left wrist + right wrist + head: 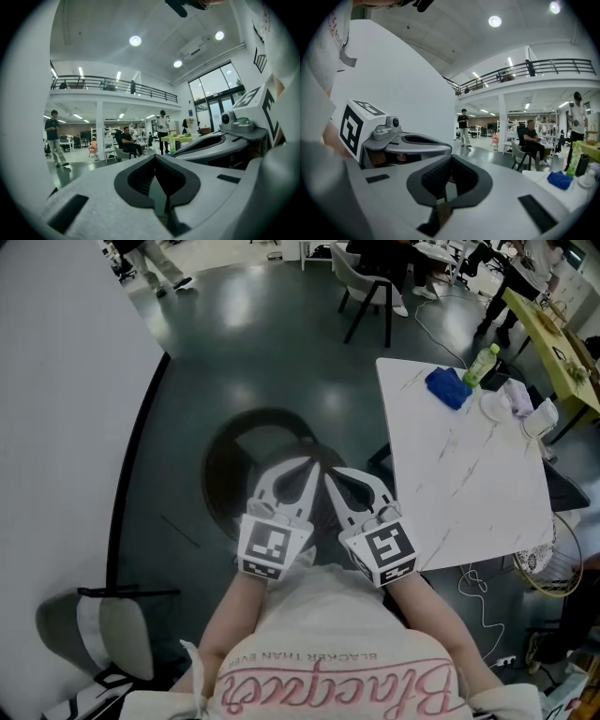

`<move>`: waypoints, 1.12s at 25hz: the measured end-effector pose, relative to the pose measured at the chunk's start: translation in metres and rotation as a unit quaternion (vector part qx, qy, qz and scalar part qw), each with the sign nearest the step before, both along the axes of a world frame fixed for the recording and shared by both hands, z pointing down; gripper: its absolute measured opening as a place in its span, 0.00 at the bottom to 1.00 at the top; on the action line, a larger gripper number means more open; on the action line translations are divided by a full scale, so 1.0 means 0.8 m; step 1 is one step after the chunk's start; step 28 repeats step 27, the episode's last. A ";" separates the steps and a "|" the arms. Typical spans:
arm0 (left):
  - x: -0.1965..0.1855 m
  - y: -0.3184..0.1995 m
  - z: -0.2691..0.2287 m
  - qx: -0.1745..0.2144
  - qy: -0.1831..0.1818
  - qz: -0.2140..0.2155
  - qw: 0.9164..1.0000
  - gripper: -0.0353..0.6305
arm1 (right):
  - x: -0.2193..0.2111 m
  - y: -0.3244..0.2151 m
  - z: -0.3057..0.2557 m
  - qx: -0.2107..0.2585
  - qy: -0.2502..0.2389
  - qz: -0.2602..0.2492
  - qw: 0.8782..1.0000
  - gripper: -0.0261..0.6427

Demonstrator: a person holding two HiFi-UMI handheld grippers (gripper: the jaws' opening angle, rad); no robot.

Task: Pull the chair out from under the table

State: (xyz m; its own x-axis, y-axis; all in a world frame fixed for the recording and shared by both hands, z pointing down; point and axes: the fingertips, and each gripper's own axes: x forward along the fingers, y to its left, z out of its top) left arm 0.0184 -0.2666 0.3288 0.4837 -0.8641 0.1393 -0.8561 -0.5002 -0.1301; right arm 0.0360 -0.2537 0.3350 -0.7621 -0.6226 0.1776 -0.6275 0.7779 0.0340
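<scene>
A dark round chair [255, 457] stands on the grey floor just left of the white marbled table [469, 484], partly hidden behind my grippers. Both grippers hang close to my chest above the chair, pointing forward side by side and touching nothing. The left gripper [310, 465] [154, 158] is shut with nothing between its jaws. Beside it, the right gripper [330, 474] [451, 159] is also shut and empty. Each gripper shows in the other's view: the right gripper's body [220, 140], the left gripper's body [405, 140].
On the table's far end lie a blue cloth [447, 387], a green bottle [481, 363] and white items [520, 407]. A grey chair [94, 634] sits at lower left by the curved white wall. Cables [478, 601] trail right of the table. People and chairs stand farther back.
</scene>
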 end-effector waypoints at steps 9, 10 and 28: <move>0.004 -0.003 0.003 -0.005 -0.002 0.005 1.000 0.06 | 0.001 -0.004 0.003 -0.008 -0.004 -0.003 1.000 0.04; 0.004 -0.004 0.003 -0.006 -0.001 0.005 1.000 0.06 | 0.001 -0.004 0.003 -0.009 -0.004 -0.003 1.000 0.04; 0.001 -0.007 0.006 -0.005 0.011 0.004 1.000 0.06 | -0.002 -0.007 0.009 -0.010 -0.001 -0.001 1.000 0.04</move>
